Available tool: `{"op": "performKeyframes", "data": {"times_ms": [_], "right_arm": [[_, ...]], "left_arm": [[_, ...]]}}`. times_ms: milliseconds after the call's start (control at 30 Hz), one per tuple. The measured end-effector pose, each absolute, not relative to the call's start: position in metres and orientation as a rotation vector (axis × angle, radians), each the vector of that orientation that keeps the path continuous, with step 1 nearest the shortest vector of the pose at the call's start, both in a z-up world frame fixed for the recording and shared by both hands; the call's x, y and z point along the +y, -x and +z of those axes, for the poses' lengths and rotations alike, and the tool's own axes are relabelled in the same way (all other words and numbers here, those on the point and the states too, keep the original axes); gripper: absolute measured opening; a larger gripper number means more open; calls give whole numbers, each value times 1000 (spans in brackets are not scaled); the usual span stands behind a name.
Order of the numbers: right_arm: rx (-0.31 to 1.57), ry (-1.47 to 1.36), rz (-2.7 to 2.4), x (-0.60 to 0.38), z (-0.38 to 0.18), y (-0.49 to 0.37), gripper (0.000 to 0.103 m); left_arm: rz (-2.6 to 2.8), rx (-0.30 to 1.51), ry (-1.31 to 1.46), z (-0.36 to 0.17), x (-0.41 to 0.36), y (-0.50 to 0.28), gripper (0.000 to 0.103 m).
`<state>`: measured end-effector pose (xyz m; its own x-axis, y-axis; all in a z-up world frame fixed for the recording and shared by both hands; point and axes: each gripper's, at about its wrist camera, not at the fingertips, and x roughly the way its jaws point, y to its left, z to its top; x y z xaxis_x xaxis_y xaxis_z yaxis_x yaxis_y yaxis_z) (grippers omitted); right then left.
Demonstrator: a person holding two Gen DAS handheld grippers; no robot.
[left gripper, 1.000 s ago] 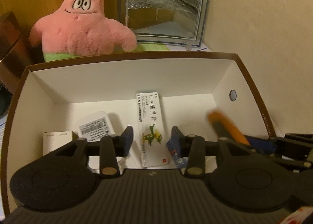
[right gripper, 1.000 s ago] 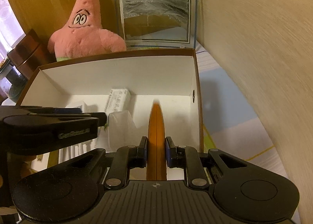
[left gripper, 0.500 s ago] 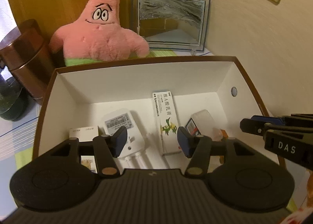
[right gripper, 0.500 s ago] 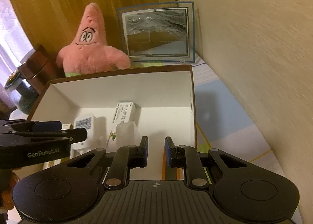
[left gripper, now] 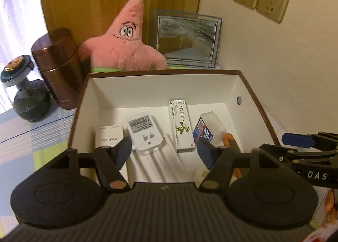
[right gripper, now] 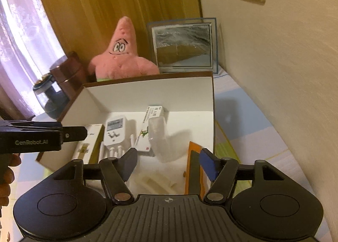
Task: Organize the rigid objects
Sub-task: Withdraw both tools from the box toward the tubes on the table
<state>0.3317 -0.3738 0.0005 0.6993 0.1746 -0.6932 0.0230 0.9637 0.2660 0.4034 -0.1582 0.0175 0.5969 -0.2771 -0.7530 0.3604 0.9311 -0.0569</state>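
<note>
Both claws tip down over the white box (left gripper: 249, 92) — left claw (left gripper: 164, 151) and right claw (right gripper: 168, 162) just opened, holding nothing. The orange tool (right gripper: 193, 166) lies in the box, let go.

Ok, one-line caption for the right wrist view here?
Open right gripper above a white box holding a plug adapter, medicine carton and orange tool.
</note>
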Motion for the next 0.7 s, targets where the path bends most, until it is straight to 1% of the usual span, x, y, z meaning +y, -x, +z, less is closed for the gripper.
{"op": "performKeyframes", "data": {"times_ms": [333, 700], "right_arm": [[782, -266, 136, -355, 8, -280, 64], [805, -236, 222, -324, 0, -237, 64]], "left_arm": [[-338, 832, -73, 30, -116, -334, 66], [-295, 868, -21, 19, -83, -275, 66]]}}
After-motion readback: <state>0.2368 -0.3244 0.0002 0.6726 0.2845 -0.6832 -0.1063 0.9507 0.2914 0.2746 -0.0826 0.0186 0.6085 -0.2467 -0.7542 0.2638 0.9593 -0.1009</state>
